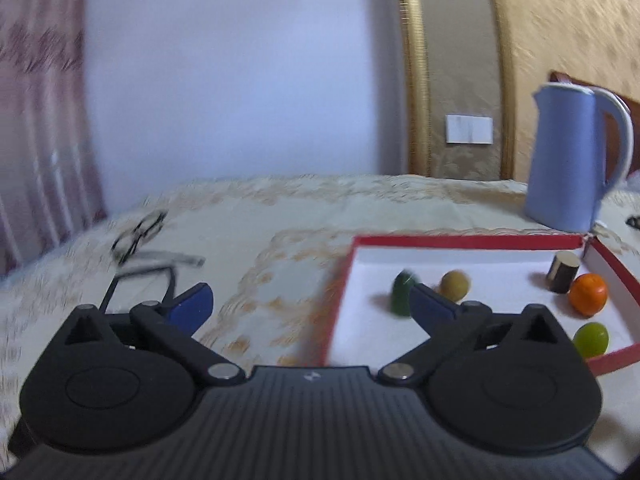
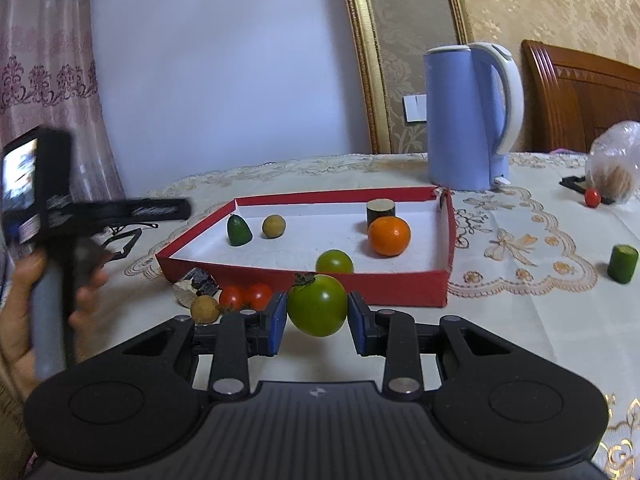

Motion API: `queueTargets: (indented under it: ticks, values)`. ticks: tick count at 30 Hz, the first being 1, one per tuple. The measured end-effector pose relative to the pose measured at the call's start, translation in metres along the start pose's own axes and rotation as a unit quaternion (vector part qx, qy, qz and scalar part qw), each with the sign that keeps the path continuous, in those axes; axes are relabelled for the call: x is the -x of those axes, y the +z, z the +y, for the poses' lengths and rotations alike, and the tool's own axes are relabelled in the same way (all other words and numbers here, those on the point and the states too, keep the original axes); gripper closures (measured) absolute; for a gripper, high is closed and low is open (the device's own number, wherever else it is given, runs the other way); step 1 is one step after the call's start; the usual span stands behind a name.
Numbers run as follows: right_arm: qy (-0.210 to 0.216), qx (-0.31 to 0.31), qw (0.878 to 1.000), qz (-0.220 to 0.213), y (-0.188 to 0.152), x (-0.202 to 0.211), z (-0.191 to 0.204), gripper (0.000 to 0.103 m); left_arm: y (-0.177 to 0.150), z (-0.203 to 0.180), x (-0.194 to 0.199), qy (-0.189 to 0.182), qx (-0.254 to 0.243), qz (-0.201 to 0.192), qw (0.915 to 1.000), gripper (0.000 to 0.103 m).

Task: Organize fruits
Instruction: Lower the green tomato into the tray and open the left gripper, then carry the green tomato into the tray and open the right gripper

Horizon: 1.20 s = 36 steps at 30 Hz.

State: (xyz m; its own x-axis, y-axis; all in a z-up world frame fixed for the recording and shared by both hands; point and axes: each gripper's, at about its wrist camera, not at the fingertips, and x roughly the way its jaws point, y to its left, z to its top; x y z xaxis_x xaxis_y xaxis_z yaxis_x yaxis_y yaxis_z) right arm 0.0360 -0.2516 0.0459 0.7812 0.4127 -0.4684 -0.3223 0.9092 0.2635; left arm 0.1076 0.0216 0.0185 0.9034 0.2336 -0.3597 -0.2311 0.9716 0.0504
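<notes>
While the left hand-held gripper (image 1: 310,300) stands with its blue pads spread as wide as they go and nothing between them, the right hand-held gripper (image 2: 318,316) is clamped on a large green tomato with a dried stem (image 2: 317,311), held just in front of the near wall of the shallow red cardboard tray with a white floor (image 2: 400,284). Inside that tray lie a dark green pointed fruit (image 2: 239,231) and a small tan round fruit (image 2: 274,226) at the far left, a black cylinder (image 2: 381,212) and an orange citrus fruit (image 2: 389,236) to the right, and a smaller green tomato (image 2: 334,262) against the near wall. On the worktop, a cream lace-patterned tablecloth (image 2: 520,240), two red cherry tomatoes (image 2: 246,296) and another tan round fruit (image 2: 205,309) sit near the tray's left corner; a green cut piece (image 2: 622,263) stands well to the right. A pale blue electric kettle (image 2: 464,120) stands beyond the tray. Behind are a white wall, a pink patterned curtain (image 2: 44,60) and gold damask wallpaper (image 2: 540,4).
</notes>
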Motion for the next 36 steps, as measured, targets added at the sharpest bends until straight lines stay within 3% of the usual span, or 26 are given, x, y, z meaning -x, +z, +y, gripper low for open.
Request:
queueTargets:
  ticks: [5,8,15,18,19,20,21,22,23,25,27,33,36]
  values:
    - [-0.004,0.015,1.000,-0.003,0.016,-0.021,0.004,0.071,-0.018,0.030,0.004,-0.008,0.068,0.018,0.9975,0.000]
    - [-0.019,0.016,1.000,-0.002,0.030,-0.038,0.002,0.071,-0.018,0.044,0.008,-0.022,0.096,0.009,0.9950,0.000]
    - [-0.037,0.013,0.999,0.021,0.059,-0.098,-0.003,0.070,-0.019,0.042,-0.001,-0.012,0.094,0.036,0.9949,0.000]
    - [-0.074,0.020,0.996,0.049,0.063,-0.125,-0.005,0.069,-0.021,0.044,-0.002,-0.018,0.100,0.041,0.9940,0.000]
    - [-0.089,0.015,0.994,0.056,0.063,-0.127,-0.006,0.067,-0.021,0.044,-0.003,-0.020,0.101,0.045,0.9937,0.000]
    - [-0.094,0.010,0.994,0.056,0.063,-0.124,-0.006,0.056,-0.021,0.045,-0.005,-0.021,0.103,0.048,0.9933,0.000]
    - [-0.095,0.006,0.994,0.046,0.060,-0.114,-0.005,0.034,-0.021,0.045,-0.005,-0.022,0.104,0.050,0.9930,0.000]
    - [-0.096,0.004,0.995,0.030,0.057,-0.102,-0.002,0.021,-0.021,0.046,-0.007,-0.023,0.106,0.053,0.9927,0.000]
    - [-0.100,0.002,0.995,0.005,0.051,-0.086,0.001,0.001,-0.021,0.046,-0.008,-0.022,0.108,0.057,0.9923,0.000]
    - [-0.097,0.000,0.994,-0.041,0.040,-0.054,0.009,0.000,-0.022,0.046,-0.011,-0.022,0.108,0.066,0.9917,0.000]
    - [-0.095,0.004,0.994,-0.060,0.025,-0.030,0.017,0.000,-0.022,0.045,-0.012,-0.020,0.109,0.070,0.9914,0.000]
    - [-0.066,0.091,0.993,-0.034,0.004,-0.014,0.048,0.000,-0.023,0.046,-0.010,-0.012,0.110,0.068,0.9915,0.000]
    - [-0.043,0.155,0.986,-0.038,-0.003,-0.016,0.068,0.002,-0.023,0.047,-0.010,-0.013,0.112,0.069,0.9912,0.000]
